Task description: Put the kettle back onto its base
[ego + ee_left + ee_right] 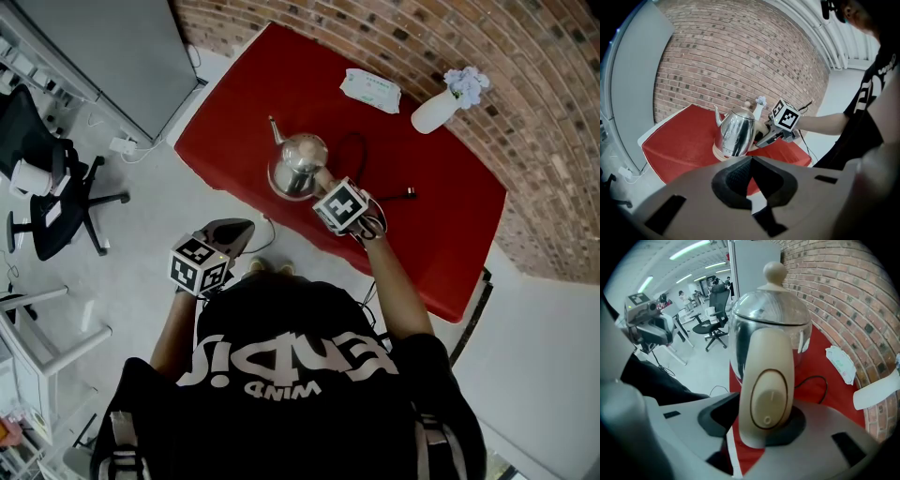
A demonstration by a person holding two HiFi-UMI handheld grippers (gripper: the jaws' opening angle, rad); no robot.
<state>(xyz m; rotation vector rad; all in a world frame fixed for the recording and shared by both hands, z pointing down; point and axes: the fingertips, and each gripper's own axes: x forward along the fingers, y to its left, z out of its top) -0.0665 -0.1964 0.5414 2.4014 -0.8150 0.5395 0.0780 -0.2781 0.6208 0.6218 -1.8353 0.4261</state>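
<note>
A shiny steel kettle [298, 161] [735, 133] [768, 319] with a thin spout stands upright on its cream base [721, 153] near the front edge of the red table [253, 84]. Its cream handle [766, 390] lies between the jaws of my right gripper [323, 183] [761, 138] [759, 420], which reaches down from the table's near side. The jaws stand a little apart from the handle on the left side and are open. My left gripper [230, 232] [750, 164] hangs off the table over the floor, its pads together on nothing.
A pack of wipes [370, 90] and a white vase with flowers [441, 108] lie at the back by the brick wall [525, 112]. A black cord [361, 155] runs right of the kettle. An office chair [52, 197] stands on the floor, left.
</note>
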